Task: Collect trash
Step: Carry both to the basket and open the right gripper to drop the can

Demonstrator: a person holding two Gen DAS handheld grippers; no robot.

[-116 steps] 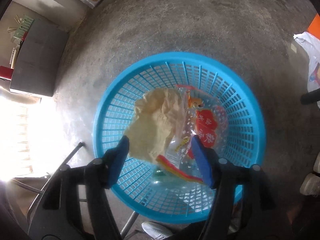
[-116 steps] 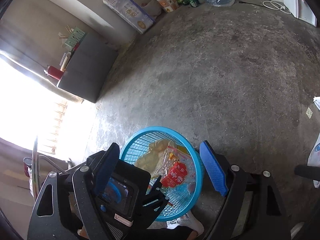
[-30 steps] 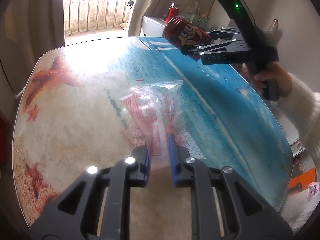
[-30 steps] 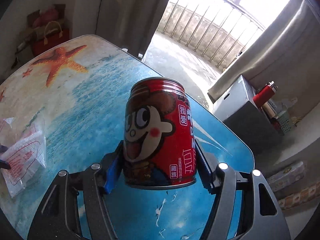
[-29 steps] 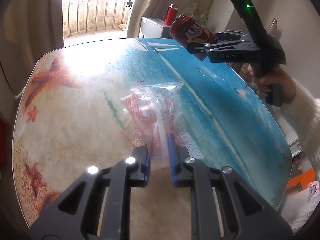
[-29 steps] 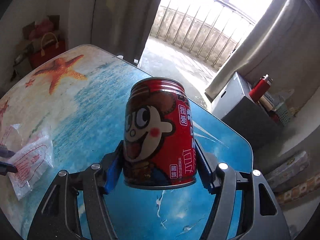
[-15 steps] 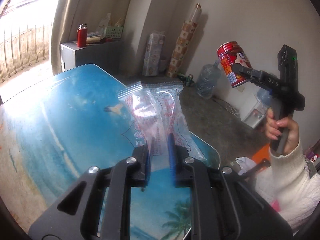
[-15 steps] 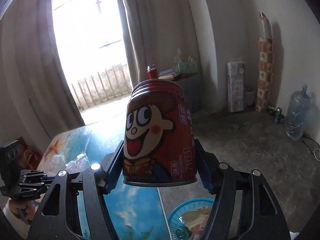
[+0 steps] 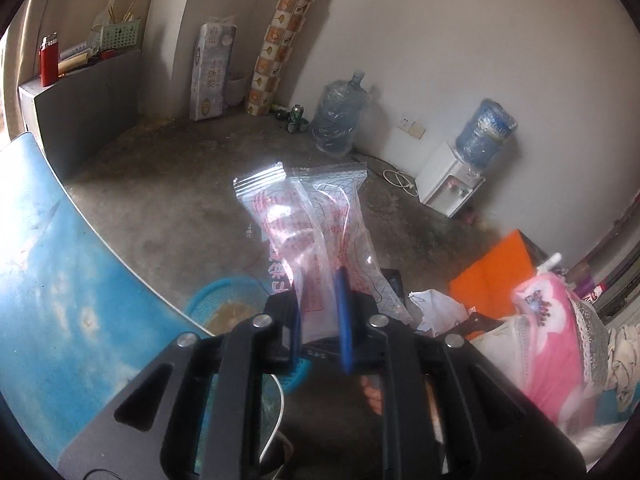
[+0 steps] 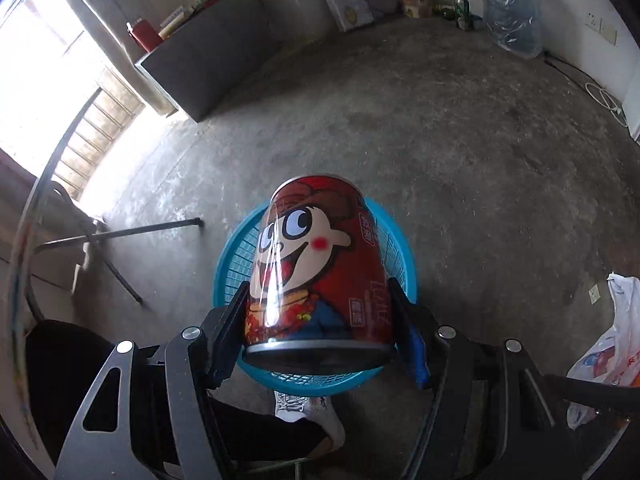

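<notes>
Left hand-held gripper (image 9: 320, 312) was raised and pointed across the room toward the far wall, its blue pads (image 9: 344, 320) closed narrowly on the lower end of a clear wrapper (image 9: 316, 240) with red print, which stood up and away from the jaws. Right hand-held gripper (image 10: 320, 328) was tilted downward toward the floor (image 10: 460, 140), jaws spread to the width of a red can (image 10: 316, 264), which they clamped at its sides, cartoon face toward the camera. The can hung directly above the blue basket (image 10: 404, 256) on the floor; the basket's contents were hidden by the can in the right wrist view, and only part of its rim (image 9: 216, 292) showed in the left wrist view, just past the tabletop (image 9: 60, 280) edge.

Compared with half a second earlier, the right gripper had tipped from a level, room-facing pose to a downward one, so the basket moved from the lower margin to behind the can; the left gripper had swung off the tabletop toward the floor side. Both loads remained gripped.

Table legs (image 10: 120, 248) stood left of the basket, a shoe (image 10: 308, 408) just before its near rim, and a plastic bag (image 10: 608, 352) lay well apart to the right. Open floor lay beyond the basket.
</notes>
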